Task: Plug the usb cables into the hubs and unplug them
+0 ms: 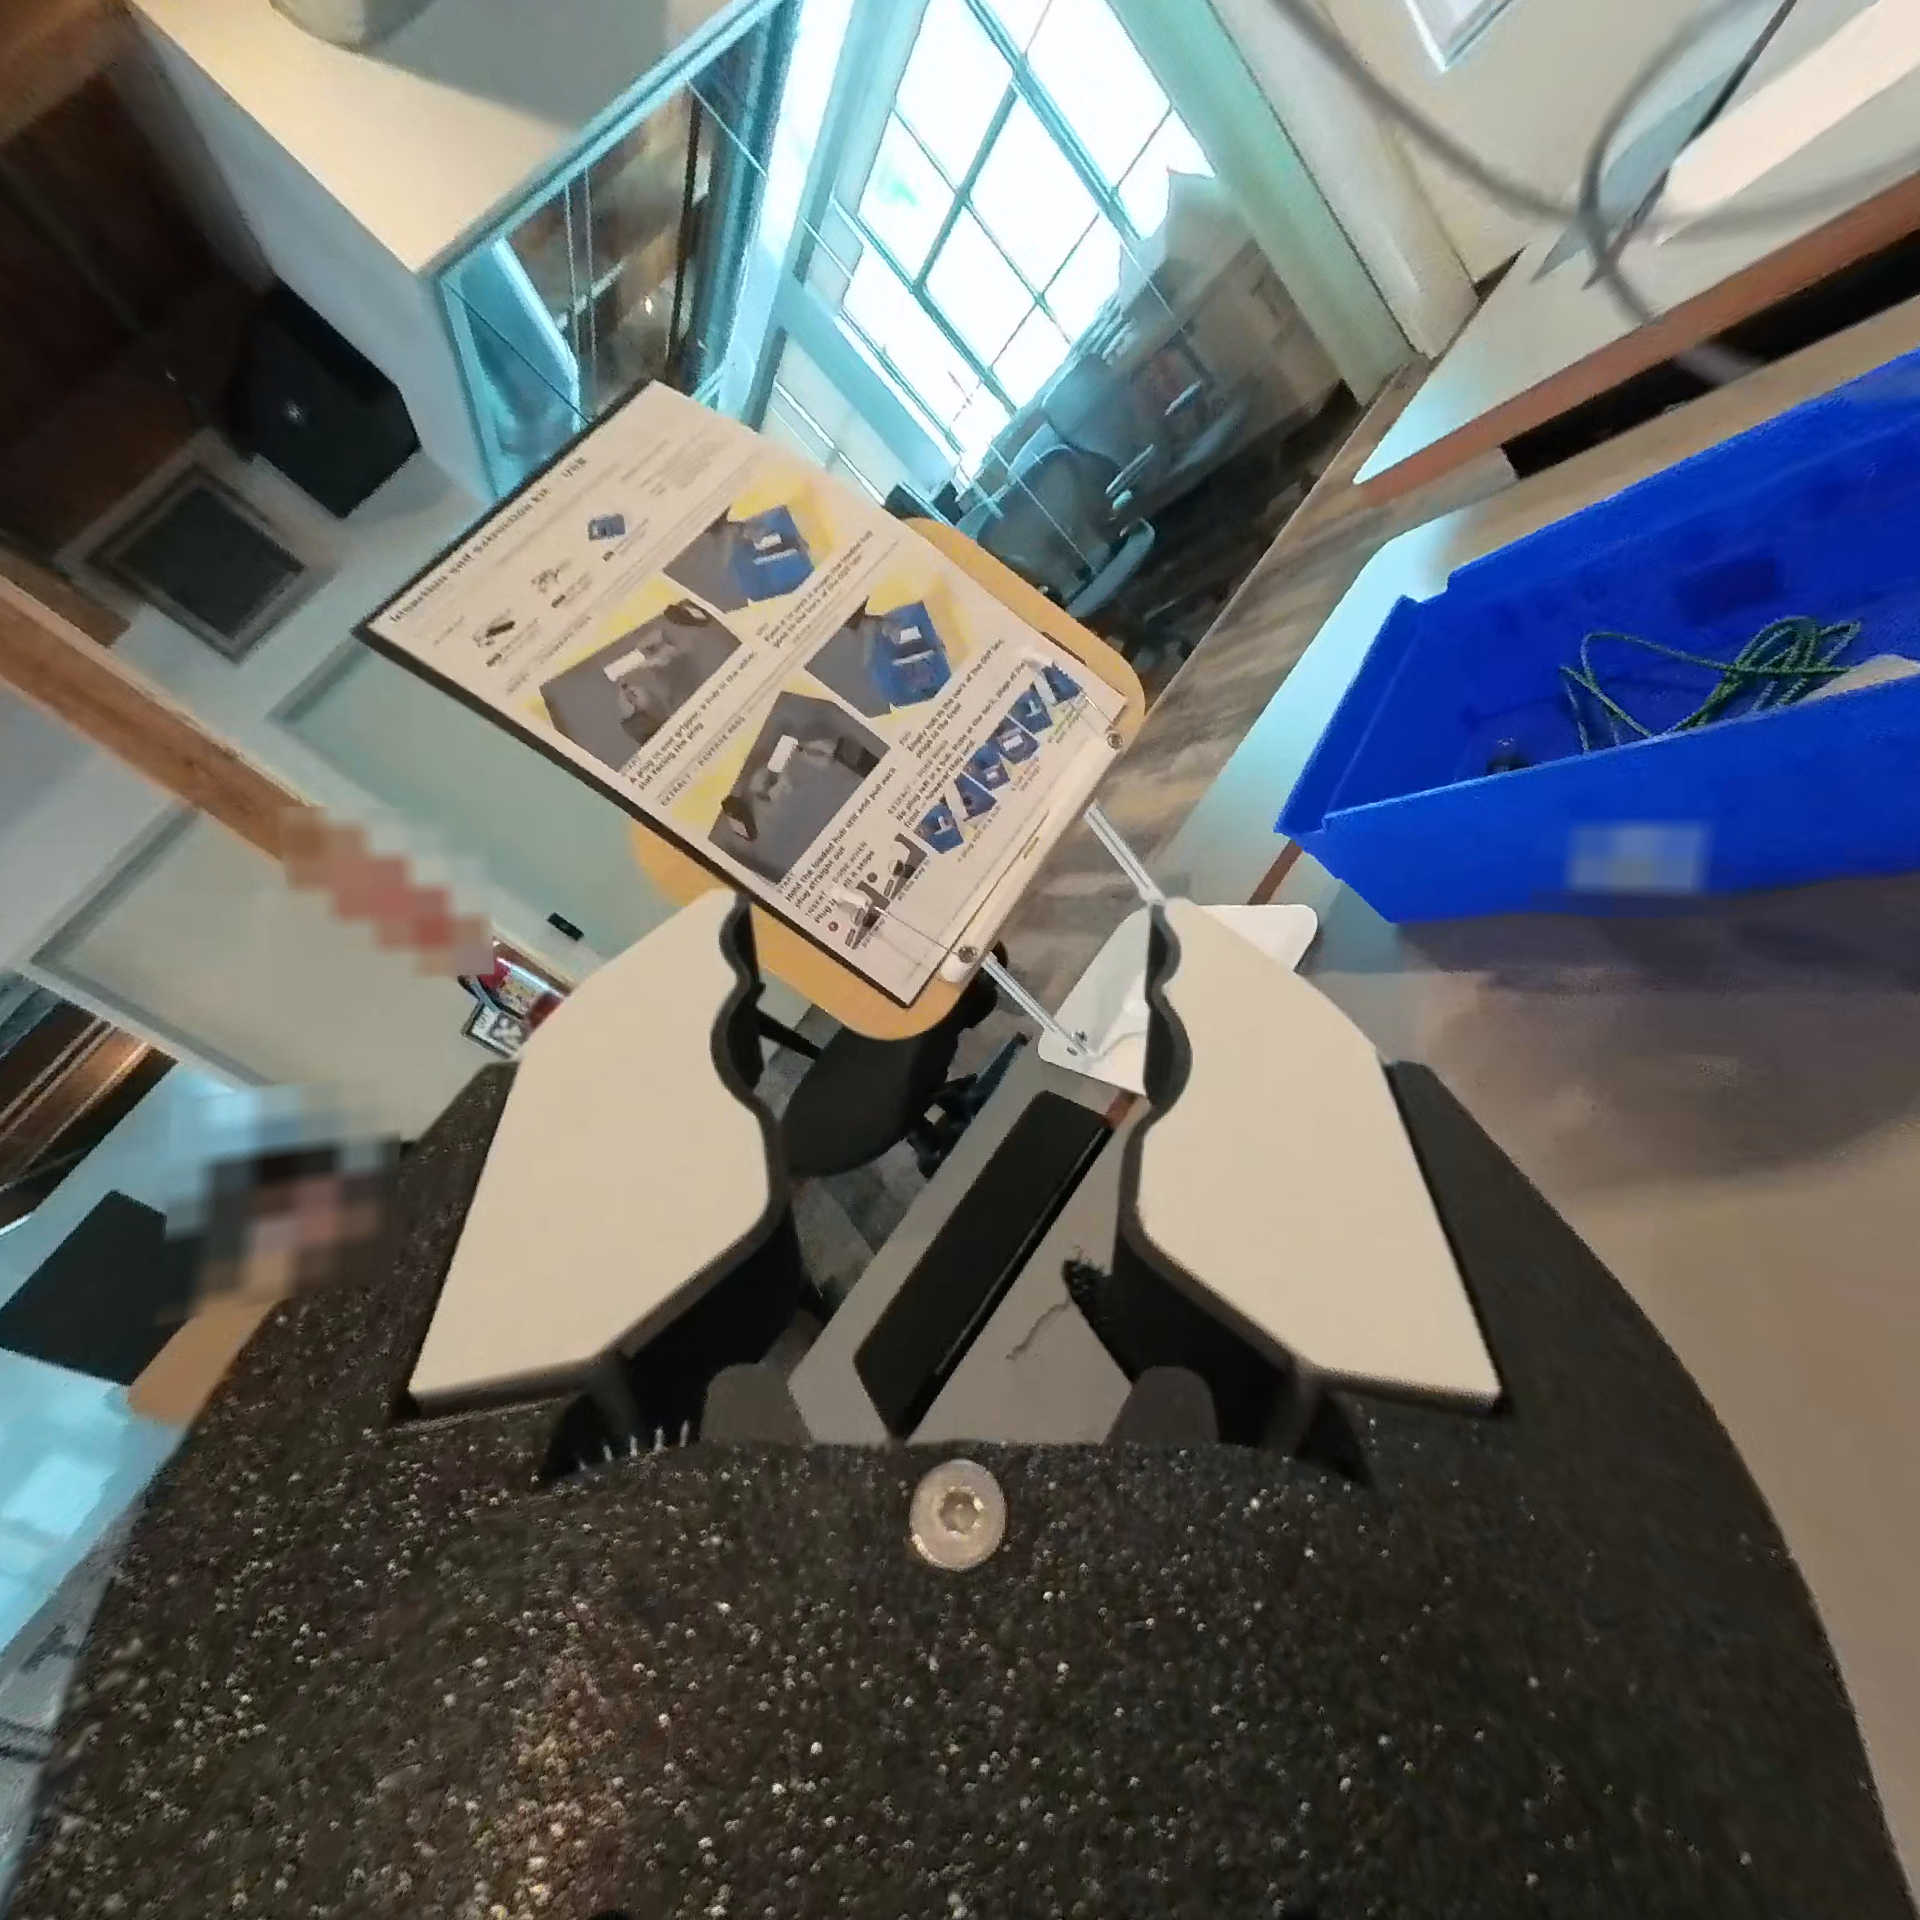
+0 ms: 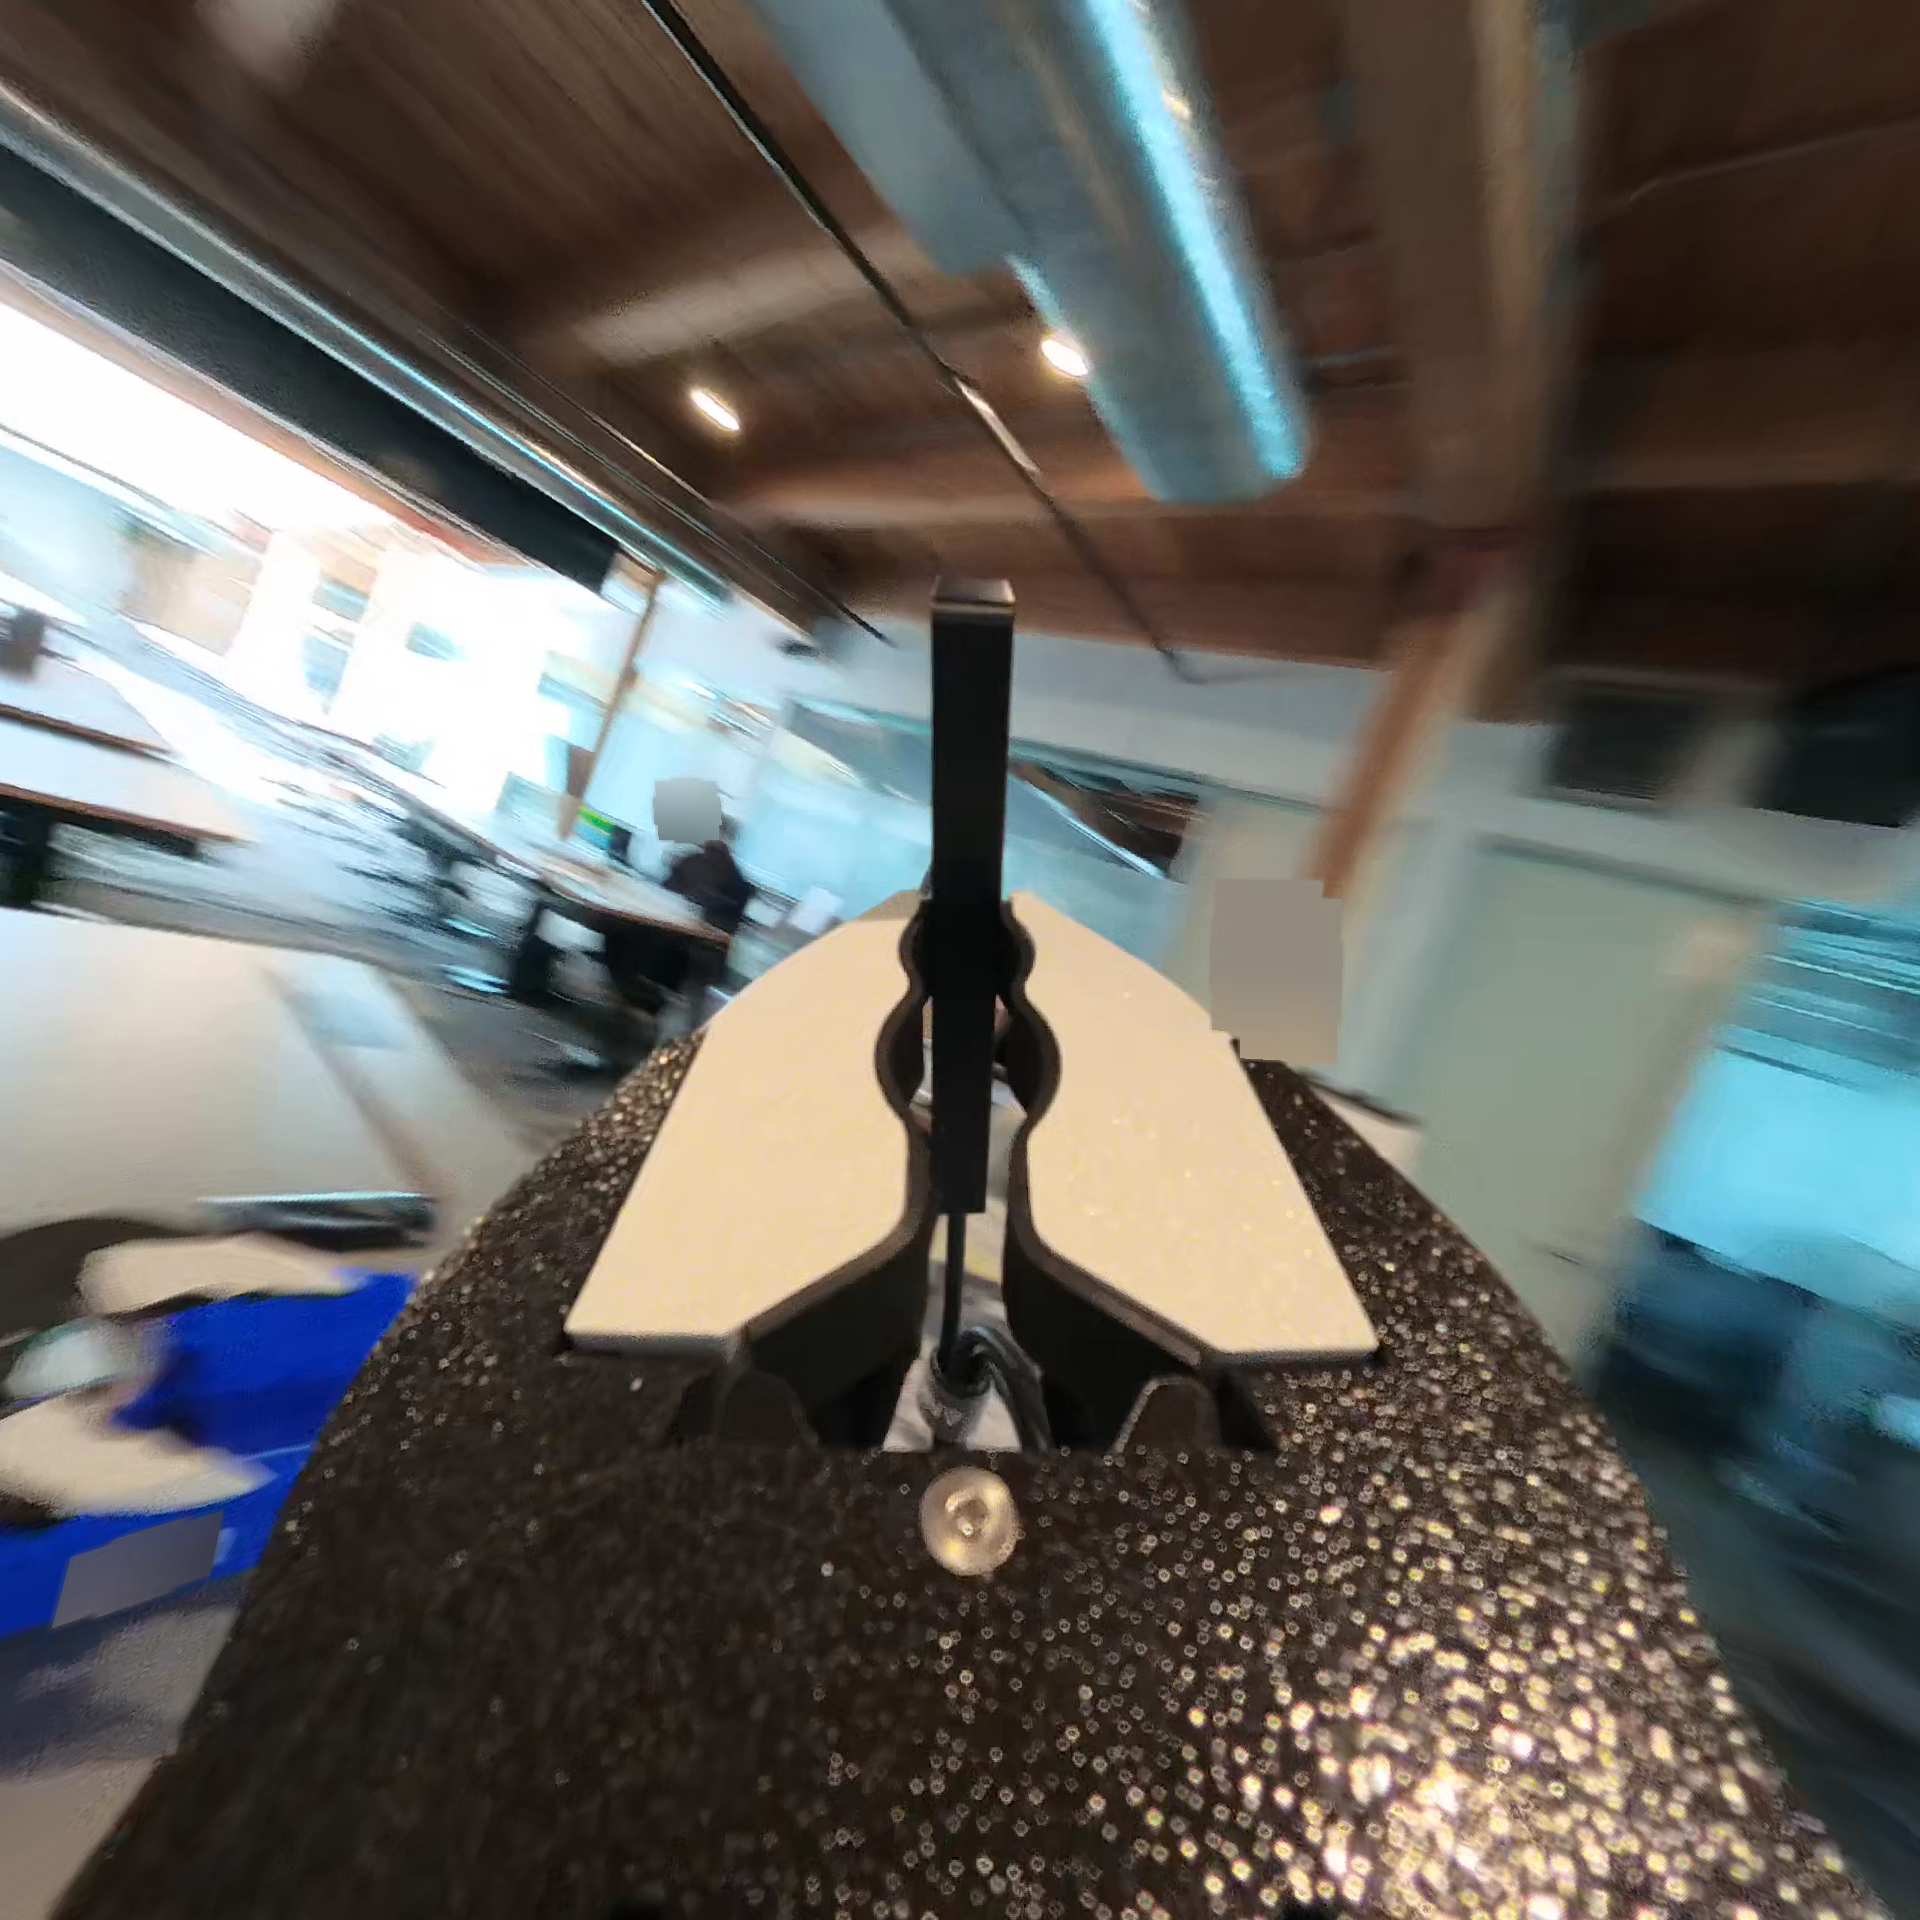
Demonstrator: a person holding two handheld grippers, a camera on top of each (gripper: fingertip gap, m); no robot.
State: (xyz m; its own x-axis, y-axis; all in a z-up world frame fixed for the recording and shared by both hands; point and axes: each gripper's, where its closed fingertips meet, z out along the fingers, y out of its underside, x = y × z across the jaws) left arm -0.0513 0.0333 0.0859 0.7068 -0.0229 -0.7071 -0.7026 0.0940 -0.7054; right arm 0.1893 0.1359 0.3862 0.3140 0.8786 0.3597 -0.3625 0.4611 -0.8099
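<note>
So far nothing is plugged: my right gripper (image 2: 968,925) is clamped on a black USB hub (image 2: 971,831), while my left gripper (image 1: 951,935) stands apart, empty, green cable (image 1: 1704,675) in the blue bin (image 1: 1558,831) right of its fingers (image 1: 613,1174).

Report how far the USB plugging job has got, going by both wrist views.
Done: nothing shows as plugged in. In hand: the right gripper is shut on a slim black hub, its cord trailing back between the fingers. The left gripper is open and empty. Left: a green cable lies in the blue bin, so fetching, plugging and unplugging remain.
</note>
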